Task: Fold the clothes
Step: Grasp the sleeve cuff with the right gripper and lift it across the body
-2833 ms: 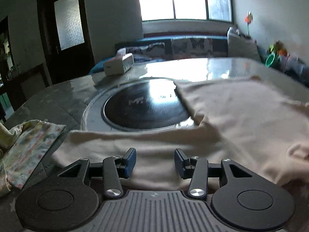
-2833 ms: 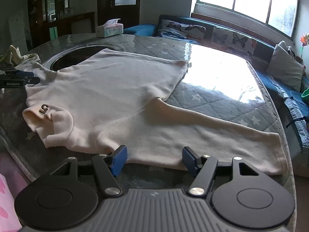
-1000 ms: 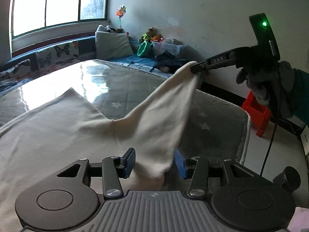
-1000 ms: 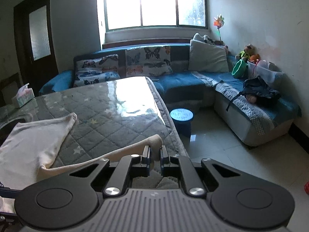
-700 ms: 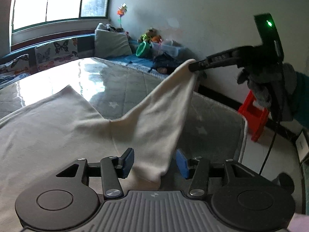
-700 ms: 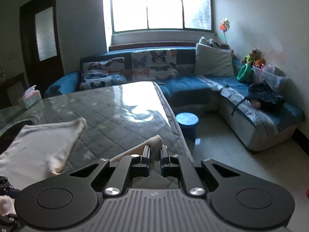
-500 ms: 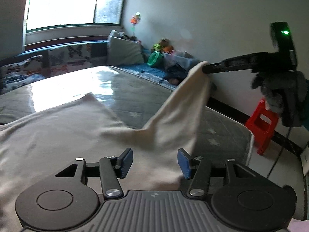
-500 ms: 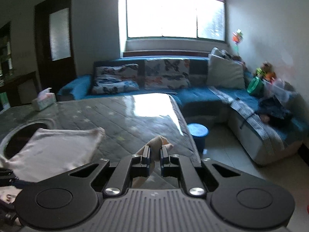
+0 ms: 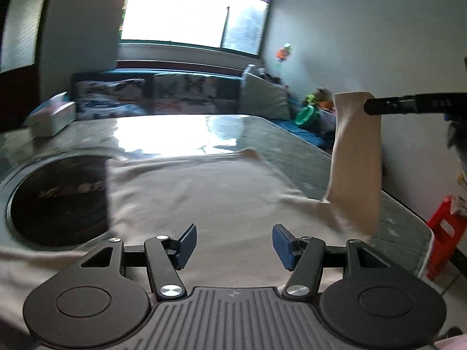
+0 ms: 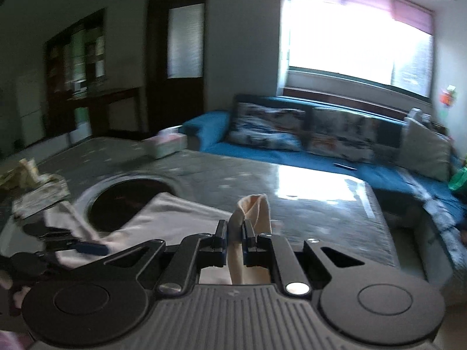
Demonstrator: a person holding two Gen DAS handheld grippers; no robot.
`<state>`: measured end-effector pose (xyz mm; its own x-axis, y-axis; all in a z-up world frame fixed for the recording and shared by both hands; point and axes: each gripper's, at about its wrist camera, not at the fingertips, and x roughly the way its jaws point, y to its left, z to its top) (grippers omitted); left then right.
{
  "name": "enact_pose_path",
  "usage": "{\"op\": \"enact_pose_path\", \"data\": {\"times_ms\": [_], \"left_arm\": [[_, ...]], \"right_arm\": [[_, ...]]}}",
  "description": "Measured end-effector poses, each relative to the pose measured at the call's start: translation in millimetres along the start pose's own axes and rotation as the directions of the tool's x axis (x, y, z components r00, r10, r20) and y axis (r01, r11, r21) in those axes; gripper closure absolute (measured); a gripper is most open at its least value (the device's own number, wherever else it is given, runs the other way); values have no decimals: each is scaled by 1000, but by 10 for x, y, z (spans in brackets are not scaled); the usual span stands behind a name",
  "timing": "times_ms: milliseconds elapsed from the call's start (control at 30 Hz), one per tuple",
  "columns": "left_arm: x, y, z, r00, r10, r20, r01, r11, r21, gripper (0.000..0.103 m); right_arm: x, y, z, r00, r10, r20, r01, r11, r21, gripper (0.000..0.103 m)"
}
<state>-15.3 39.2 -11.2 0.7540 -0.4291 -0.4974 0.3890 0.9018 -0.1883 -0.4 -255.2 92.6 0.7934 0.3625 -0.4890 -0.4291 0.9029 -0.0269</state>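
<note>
Right wrist view: right gripper (image 10: pixel 235 234) clamps the cream sweater's (image 9: pixel 204 192) raised sleeve (image 10: pixel 256 210), the left gripper's (image 9: pixel 233 246) empty jaws are opening; folding has barely begun.

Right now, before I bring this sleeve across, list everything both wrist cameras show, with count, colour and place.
Cream knit sweater: one, cream, spread on the table; its sleeve lifted at the right.
Quilted grey table cover: one, grey, under the sweater.
Round dark inset plate: one, black, left part of the table, partly under the sweater.
Tissue box: one, pale, far left table edge.
Patterned folded cloth: one pile, pale floral, left table edge.
Blue sofa: one, behind the table, with patterned cushions.
Red plastic stool: one, floor at the right.
Left claw: one, black with blue pads, opening over the sweater, nothing gripped.
Right claw: one, shut on the sleeve cuff.
</note>
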Motion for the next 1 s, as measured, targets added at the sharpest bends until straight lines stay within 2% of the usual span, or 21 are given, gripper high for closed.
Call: {"op": "enact_pose_path", "data": {"times_ms": [233,500,600,767,833,1000], "left_arm": [[-175,205,-156,999,32,4,-32,998,-55,42],[-272,276,-228,999,38,10,-37,996,-87,42],[-273,282,-224,999,42,11,-41,995,-95,42],[-248,240,-183,999,37,11,-35,995,-91,42],[-211,202,-162,1000,24,12,-23,997,-78,42],[-20,112,-130,1000,15,-18,-16,998,-64,45]], "right_arm": [[389,669,-76,983,158,-90,-164,984,-66,95],[904,1162,-336,945,240,-223,-269,957,-107,94],[991,1280,-398,929,269,-254,-304,946,-111,88],[888,1271,-392,930,272,-247,-311,941,-136,80],[804,1178,-376,936,260,-237,-296,945,-136,73],[517,737,-488,962,140,-236,-172,977,-123,61]]}}
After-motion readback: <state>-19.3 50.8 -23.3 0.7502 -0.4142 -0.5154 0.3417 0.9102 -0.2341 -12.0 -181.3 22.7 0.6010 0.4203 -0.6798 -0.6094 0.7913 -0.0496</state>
